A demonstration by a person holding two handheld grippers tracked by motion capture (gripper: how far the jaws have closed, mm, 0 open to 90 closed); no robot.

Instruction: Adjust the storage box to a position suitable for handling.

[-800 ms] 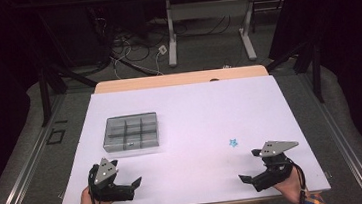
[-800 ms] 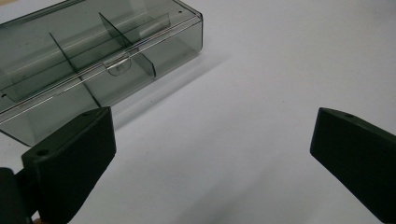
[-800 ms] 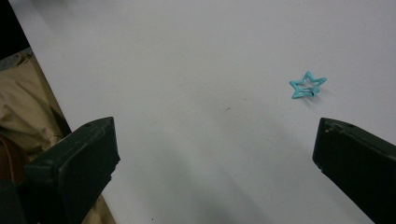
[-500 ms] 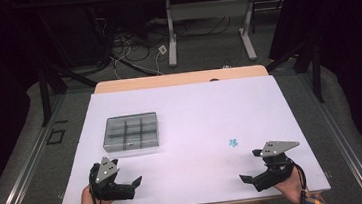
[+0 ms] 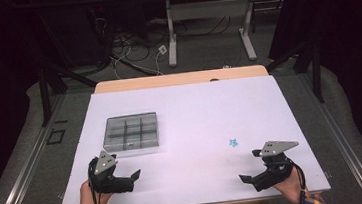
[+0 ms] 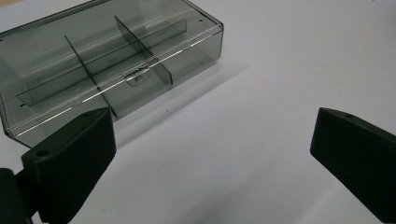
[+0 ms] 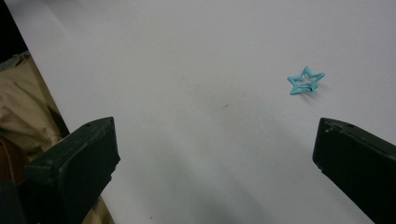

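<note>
Worktop (image 5: 190,111): a white surface is filling the middle of the high view, with two hands reaching in from the near edge.
Left hand (image 5: 88,196): it is gripping the left tool at the near left corner of the worktop.
Left tool (image 5: 129,181): it is sitting low over the worktop just in front of the box, jaws spread wide and holding nothing; in the left gripper view (image 6: 205,154) only bare white surface is lying between them.
Box (image 5: 133,133): a clear grey case with inner dividers is lying flat on the left half of the worktop with its lid closed; in the left gripper view (image 6: 107,60) its near edge is showing just beyond the left jaw.
Star (image 5: 233,142): a small blue star outline is lying flat right of centre, well apart from the box; in the right gripper view (image 7: 305,80) it is lying ahead, nearer the right jaw.
Right tool (image 5: 253,179): it is hovering near the star at the near right, jaws wide apart and empty (image 7: 215,158).
Right hand (image 5: 290,188): it is holding that tool at the near edge.
</note>
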